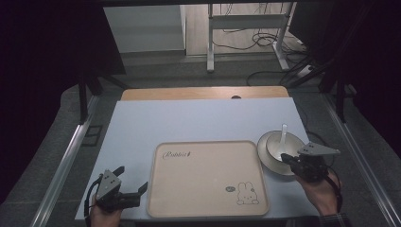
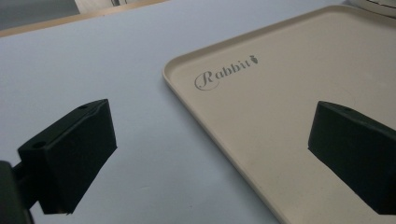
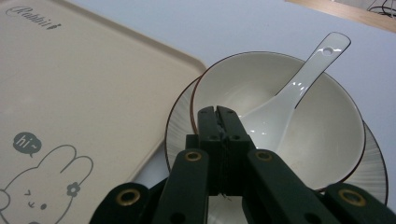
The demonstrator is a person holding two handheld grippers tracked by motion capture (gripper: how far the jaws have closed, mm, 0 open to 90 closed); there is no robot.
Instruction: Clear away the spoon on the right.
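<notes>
A cream tray (image 1: 203, 142) printed with "Rabbit" and a bunny lies at the table's near middle. Just right of it a white bowl (image 1: 273, 142) sits on a ribbed plate (image 1: 265, 160), with a white spoon (image 1: 283, 135) leaning in it. My right gripper (image 1: 287, 158) reaches the bowl's near rim. In the right gripper view its jaws (image 3: 219, 113) are pressed together over the bowl (image 3: 327, 107), beside the spoon (image 3: 299, 88); whether they pinch the rim I cannot tell. My left gripper (image 1: 131, 178) is open at the tray's near left corner, one jaw over the table and one over the tray (image 2: 173, 80).
The pale blue table top (image 1: 189, 120) stretches bare behind the tray, with a wooden strip (image 1: 203, 92) along its far edge. Beyond stand a desk frame (image 1: 210, 42) and floor cables (image 1: 265, 40). Metal rails (image 1: 66, 156) run along both sides.
</notes>
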